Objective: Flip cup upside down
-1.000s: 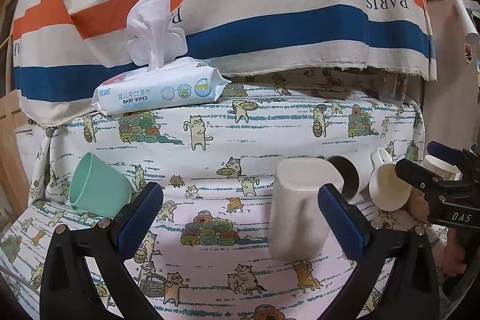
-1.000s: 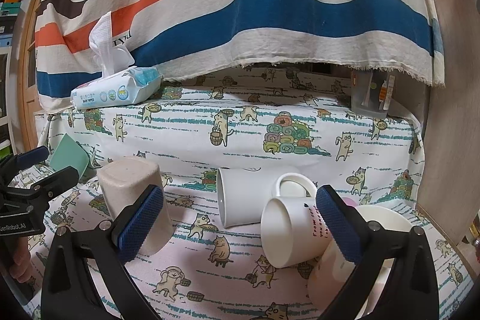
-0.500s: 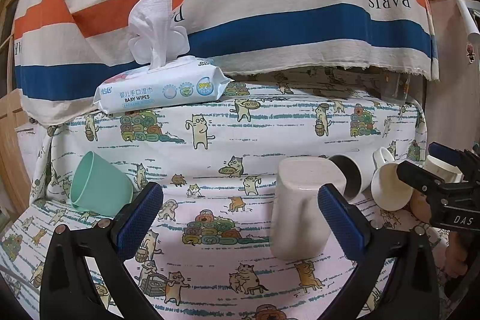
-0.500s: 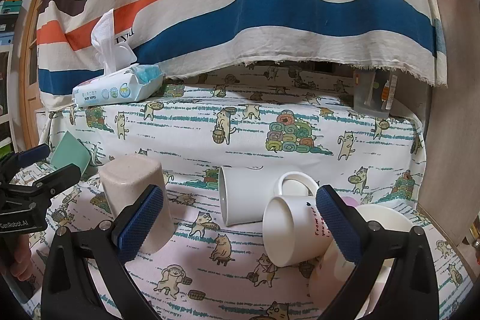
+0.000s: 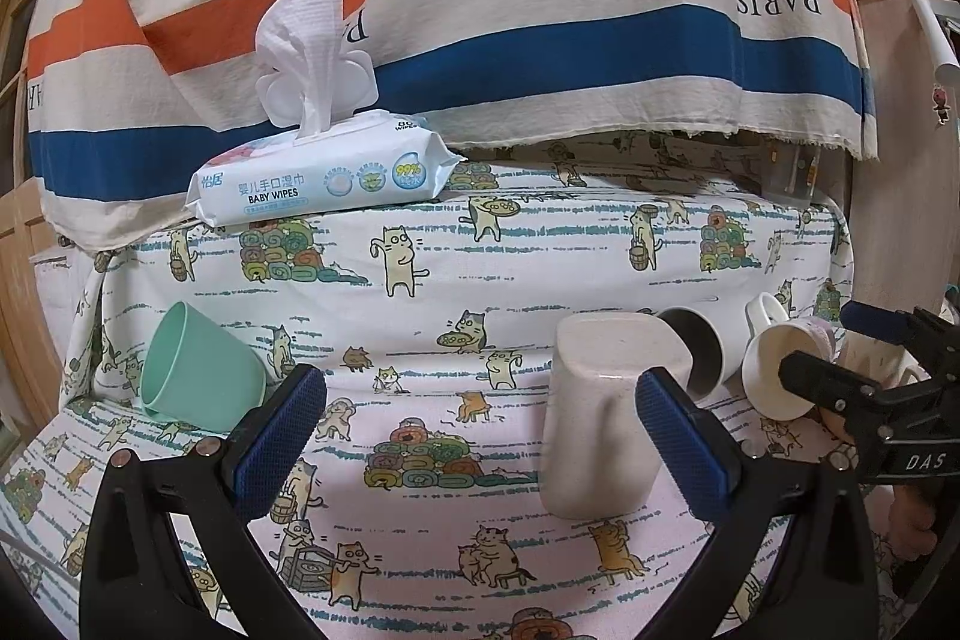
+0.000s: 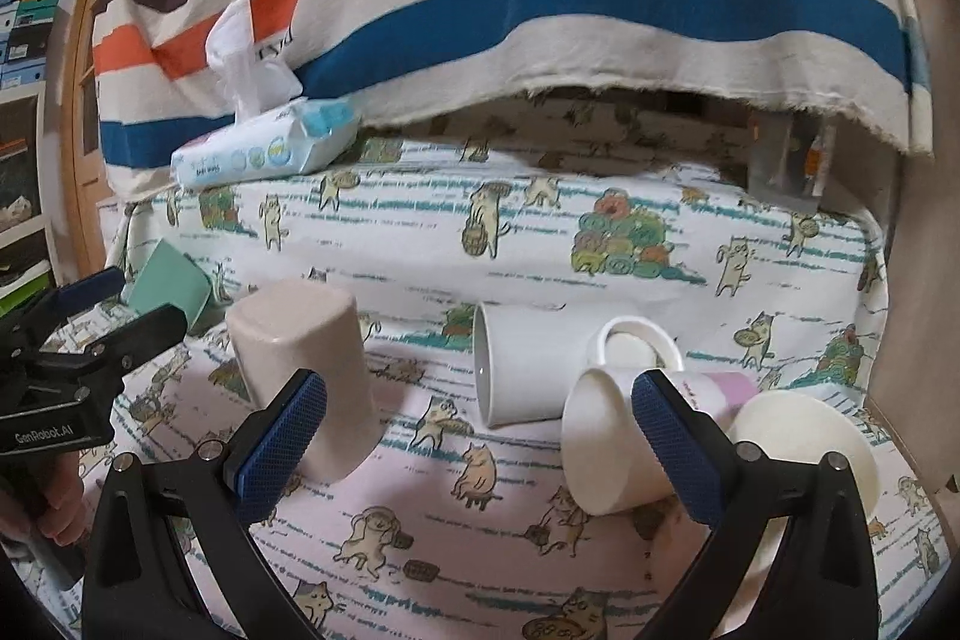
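A beige cup (image 5: 600, 412) stands upside down on the cat-print cloth; it also shows in the right wrist view (image 6: 306, 370). A mint green cup (image 5: 198, 370) lies on its side at the left. Two white mugs (image 6: 528, 370) (image 6: 612, 448) lie on their sides at the right, with a cream cup (image 6: 804, 448) beside them. My left gripper (image 5: 480, 436) is open and empty, its right finger in front of the beige cup. My right gripper (image 6: 480, 436) is open and empty, in front of the mugs.
A pack of baby wipes (image 5: 324, 172) sits on a raised ledge at the back. A striped cloth (image 5: 480, 10) hangs behind. A wooden panel (image 6: 924, 280) bounds the right side. The cat-print cloth (image 5: 420, 550) covers the surface.
Both grippers have drawn back slightly and tilted. The right wrist view has shifted and is a little blurred. The cups have not moved.
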Demonstrator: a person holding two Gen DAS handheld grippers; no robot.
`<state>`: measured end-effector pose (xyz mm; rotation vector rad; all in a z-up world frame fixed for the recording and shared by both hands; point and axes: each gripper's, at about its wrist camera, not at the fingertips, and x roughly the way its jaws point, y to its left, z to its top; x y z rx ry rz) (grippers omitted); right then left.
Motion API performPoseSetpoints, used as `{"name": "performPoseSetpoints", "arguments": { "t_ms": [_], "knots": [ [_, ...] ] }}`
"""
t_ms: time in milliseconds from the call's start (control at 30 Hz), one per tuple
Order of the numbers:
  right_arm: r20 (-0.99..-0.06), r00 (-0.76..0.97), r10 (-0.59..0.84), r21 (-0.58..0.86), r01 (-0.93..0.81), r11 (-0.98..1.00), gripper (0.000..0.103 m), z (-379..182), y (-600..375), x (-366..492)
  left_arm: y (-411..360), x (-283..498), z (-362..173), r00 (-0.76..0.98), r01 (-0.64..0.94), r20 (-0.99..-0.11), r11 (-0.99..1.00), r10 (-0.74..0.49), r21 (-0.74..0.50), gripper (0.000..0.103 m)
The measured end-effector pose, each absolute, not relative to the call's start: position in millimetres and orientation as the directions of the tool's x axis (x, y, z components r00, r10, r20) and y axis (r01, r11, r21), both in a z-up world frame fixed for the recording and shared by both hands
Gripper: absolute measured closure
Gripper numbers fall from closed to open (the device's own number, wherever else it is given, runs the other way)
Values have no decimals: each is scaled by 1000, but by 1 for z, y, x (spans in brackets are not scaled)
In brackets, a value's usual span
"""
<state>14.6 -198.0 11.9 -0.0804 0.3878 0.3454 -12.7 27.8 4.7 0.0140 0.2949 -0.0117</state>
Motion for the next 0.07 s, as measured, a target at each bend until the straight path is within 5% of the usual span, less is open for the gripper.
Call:
{"name": "performPoseSetpoints", "arguments": {
  "t_ms": [67],
  "knots": [
    [-380, 869, 316, -12, -346, 938, 0, 11, -198, 13, 28, -13, 5, 957, 14, -291, 1000, -10, 12, 0]
  ]
}}
